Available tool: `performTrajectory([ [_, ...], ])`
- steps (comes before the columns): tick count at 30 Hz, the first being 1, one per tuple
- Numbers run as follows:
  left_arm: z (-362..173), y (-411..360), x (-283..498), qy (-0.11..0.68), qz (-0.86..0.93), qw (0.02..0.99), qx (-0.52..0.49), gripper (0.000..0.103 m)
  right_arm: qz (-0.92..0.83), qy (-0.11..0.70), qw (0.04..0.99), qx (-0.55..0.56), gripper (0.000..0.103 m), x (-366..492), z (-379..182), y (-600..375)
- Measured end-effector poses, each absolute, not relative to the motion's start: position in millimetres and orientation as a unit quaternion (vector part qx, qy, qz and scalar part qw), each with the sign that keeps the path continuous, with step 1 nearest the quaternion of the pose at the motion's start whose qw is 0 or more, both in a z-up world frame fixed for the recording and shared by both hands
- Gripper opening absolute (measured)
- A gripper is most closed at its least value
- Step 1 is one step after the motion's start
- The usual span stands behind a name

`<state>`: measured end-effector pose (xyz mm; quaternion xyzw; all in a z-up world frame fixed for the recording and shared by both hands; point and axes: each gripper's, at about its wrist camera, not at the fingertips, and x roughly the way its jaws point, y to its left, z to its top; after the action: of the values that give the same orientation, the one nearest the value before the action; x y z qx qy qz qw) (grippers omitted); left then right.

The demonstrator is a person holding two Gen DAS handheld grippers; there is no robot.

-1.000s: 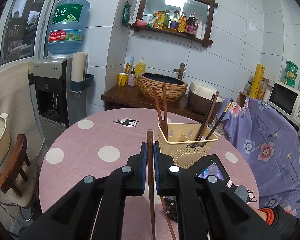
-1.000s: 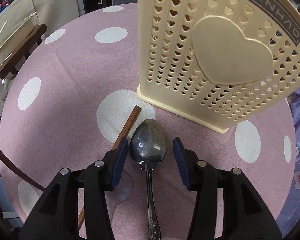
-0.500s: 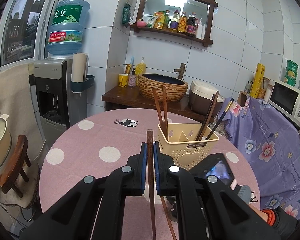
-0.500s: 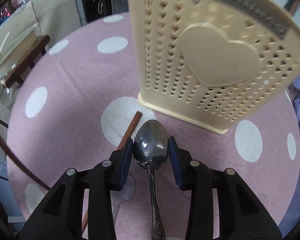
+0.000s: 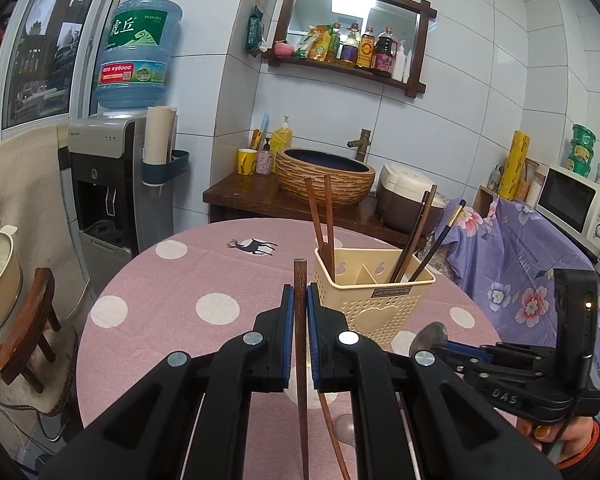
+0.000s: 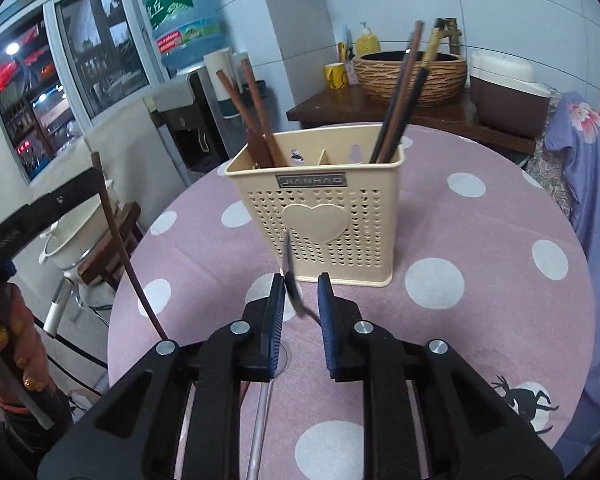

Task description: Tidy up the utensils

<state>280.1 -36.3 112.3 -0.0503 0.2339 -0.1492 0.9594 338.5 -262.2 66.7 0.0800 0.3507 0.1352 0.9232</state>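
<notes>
1. My left gripper (image 5: pixel 300 300) is clamped on a brown chopstick (image 5: pixel 300 344); the stick runs straight up between the blue pads, its tip poking just above them and its tail trailing back under my fingers.
2. My right gripper (image 6: pixel 301 292) has just been closing, and the spoon (image 6: pixel 290 276) sits between the pads, turned edge-on, bowl sticking out past the fingertips.
3. The spoon leans on my left pad; its neck slants toward the right pad, and the handle runs back under the gripper. I can't tell if both pads press it.
4. The holder (image 6: pixel 324 216) stands on the table (image 6: pixel 500 320) right ahead of my right fingertips, heart side facing me.
5. Chopsticks already stand in its left and right compartments.
6. A second chopstick (image 5: pixel 332 432) shows below my left fingers.
</notes>
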Motion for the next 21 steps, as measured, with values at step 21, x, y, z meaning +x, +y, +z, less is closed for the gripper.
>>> performTrajectory([
  [21,113.8,-37.0,281.0,0.234,-0.150,0.959,-0.045,0.008,0.168,0.418,0.893,-0.007,0.052,383.9,-4.2,-225.8],
])
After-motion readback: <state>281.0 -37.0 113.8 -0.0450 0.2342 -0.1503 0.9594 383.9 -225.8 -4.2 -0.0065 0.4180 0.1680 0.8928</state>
